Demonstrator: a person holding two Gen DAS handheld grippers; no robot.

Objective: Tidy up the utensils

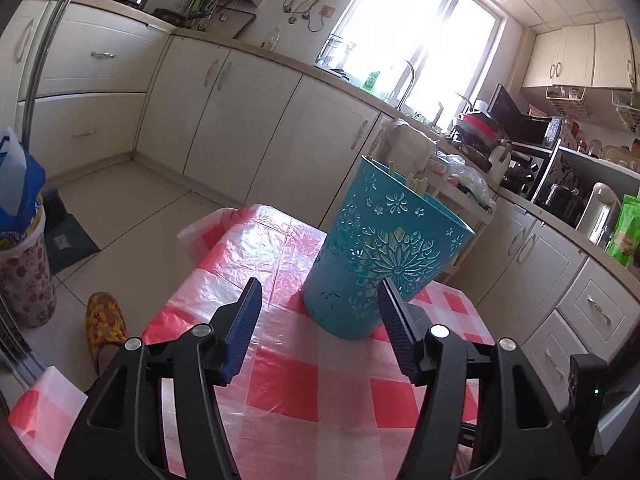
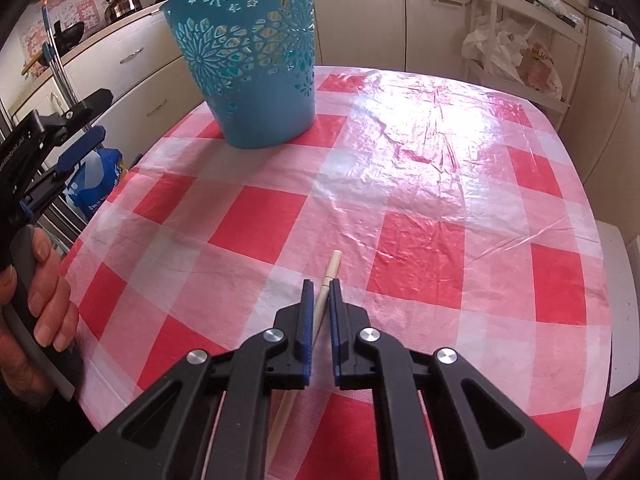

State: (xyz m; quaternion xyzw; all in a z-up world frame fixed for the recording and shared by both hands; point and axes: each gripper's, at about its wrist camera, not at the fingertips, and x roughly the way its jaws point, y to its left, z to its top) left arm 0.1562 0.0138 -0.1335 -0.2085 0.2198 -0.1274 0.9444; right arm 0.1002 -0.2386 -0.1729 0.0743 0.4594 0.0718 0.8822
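Observation:
A teal cut-out plastic bin stands on the red-and-white checked table; several pale chopstick ends stick out of its top. My left gripper is open and empty, just in front of the bin. In the right wrist view the bin is at the far left of the table. My right gripper is shut on a pale wooden chopstick, low over the near part of the table. The left gripper shows at the left edge.
Cream kitchen cabinets run along the far wall. A flowered bin with a blue bag and a slipper are on the floor at left. A white rack with plastic bags stands beyond the table.

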